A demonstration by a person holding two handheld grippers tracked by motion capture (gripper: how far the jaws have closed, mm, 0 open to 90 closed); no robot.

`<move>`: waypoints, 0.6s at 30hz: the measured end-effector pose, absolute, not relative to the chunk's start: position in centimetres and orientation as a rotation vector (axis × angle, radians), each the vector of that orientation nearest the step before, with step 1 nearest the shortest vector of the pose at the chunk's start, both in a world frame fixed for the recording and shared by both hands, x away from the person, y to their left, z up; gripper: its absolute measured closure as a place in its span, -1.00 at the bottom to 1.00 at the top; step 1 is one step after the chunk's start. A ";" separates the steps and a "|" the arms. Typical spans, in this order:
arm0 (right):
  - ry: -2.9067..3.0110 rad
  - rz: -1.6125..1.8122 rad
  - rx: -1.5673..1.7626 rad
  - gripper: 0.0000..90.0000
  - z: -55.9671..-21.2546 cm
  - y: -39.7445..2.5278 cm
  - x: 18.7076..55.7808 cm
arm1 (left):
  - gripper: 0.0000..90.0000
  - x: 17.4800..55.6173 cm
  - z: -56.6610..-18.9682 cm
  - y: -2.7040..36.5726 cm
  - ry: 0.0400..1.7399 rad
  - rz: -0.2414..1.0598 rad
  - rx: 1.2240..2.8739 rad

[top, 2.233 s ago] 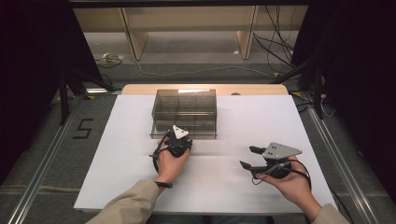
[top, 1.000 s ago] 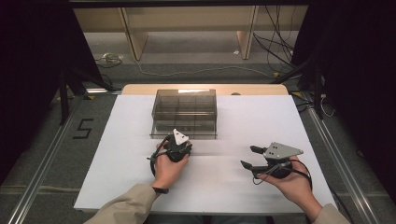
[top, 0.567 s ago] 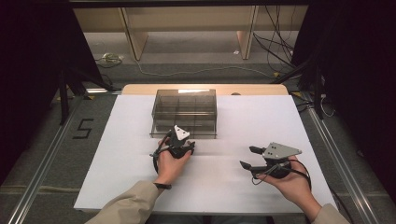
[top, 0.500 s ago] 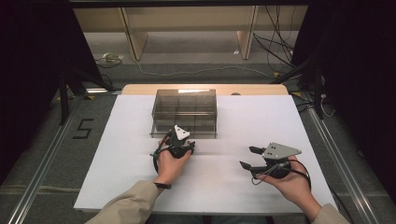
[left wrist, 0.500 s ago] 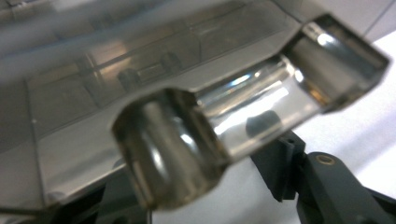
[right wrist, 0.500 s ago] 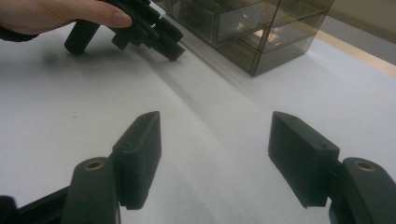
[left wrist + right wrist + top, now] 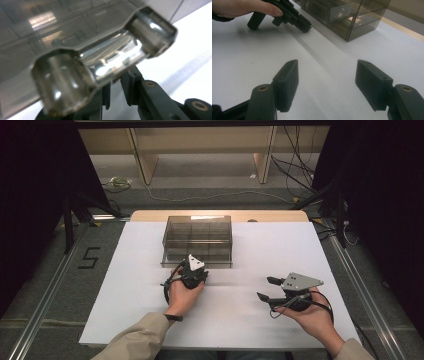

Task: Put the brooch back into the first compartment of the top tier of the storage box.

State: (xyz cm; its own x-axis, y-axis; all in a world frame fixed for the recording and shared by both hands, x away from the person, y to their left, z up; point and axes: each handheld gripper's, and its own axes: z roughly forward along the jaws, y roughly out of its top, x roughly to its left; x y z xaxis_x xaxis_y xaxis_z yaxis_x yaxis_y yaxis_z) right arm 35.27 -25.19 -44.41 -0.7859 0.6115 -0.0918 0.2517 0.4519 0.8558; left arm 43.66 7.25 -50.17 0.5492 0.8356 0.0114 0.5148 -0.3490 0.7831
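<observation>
Sitting on the white desk (image 7: 250,315) toward its far side is a smoky see-through drawer box (image 7: 197,240), with the left tongs (image 7: 192,268) pushed right up against its near face. From the left gripper view, the jaws are reaching under a curved clear handle (image 7: 105,62) on the box front, and they're looking nearly pressed together with just a thin gap between them; whether they're actually pinching the handle's lip, I honestly can't tell, it's too close and blurry. The hand (image 7: 182,292) holding those tongs is resting on the desk just near of the box.

Over on the right, the right tongs (image 7: 266,288) are hanging above bare desk, well apart from the box, pointing left. Their jaws are spread wide with nothing between them, pretty obvious in the right gripper view, where the box (image 7: 342,15) is sitting far off.
</observation>
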 end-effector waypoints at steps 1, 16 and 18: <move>2.319 1.270 0.728 -0.20 -44.4 -25.2 35.3 | 0.76 43.6 -50.2 7.2 1.084 0.543 2.024; 2.311 1.272 0.727 -0.19 -44.3 -25.3 35.2 | 0.76 42.5 -49.8 7.3 1.043 0.541 2.066; 2.310 1.273 0.728 -0.19 -44.3 -25.3 35.2 | 0.76 42.2 -49.5 7.3 1.028 0.537 2.064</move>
State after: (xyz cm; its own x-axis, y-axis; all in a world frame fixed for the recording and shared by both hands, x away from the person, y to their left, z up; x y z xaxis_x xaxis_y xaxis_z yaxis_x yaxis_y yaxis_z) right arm 35.23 -25.30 -44.31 -0.7832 0.6144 -0.0957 0.2473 0.4489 0.8587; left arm 42.24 7.34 -49.49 0.5882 0.8079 0.0356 0.4910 -0.3918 0.7781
